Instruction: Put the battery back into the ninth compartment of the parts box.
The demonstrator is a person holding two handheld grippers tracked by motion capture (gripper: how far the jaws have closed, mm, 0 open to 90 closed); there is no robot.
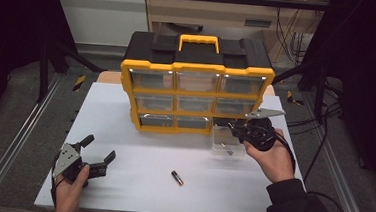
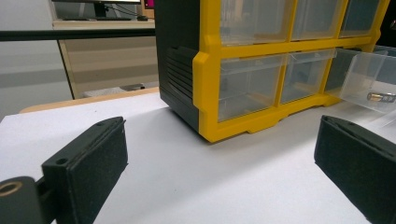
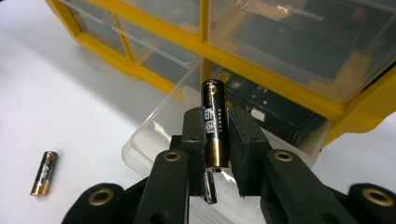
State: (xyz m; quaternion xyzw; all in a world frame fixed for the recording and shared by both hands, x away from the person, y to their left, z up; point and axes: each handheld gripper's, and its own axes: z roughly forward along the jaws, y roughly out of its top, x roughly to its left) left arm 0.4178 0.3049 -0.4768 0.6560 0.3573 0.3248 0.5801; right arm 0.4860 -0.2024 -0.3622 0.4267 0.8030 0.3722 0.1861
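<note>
Right gripper view: the right tool (image 3: 219, 140) was clamped on a battery (image 3: 214, 126), pinched upright between the two black pads at its lower half, gold end down, upper end standing clear above the jaws. Directly beneath and beyond it sat the pulled-out clear drawer (image 3: 154, 126) of the yellow organizer (image 3: 280, 77); a second battery in the drawer (image 3: 210, 189) showed just below the held one, seen through the gap between the jaws. A third battery, loose on the tabletop (image 3: 44, 172), lay well to the left of the tool.

High view: right tool (image 1: 235, 128) was over the open drawer (image 1: 223, 141) at the organizer's (image 1: 196, 81) bottom right corner. The loose battery (image 1: 177, 178) lay on the white tabletop (image 1: 124, 126) between the two hands, nearer the front edge. Left tool (image 1: 100, 150) rested low at the front left, well apart from the loose battery.

Left gripper view: left tool (image 2: 219, 158) had its jaws spread wide, nothing between them. Organizer (image 2: 210, 70) stood ahead, drawer (image 2: 369, 77) sticking out at the right.
</note>
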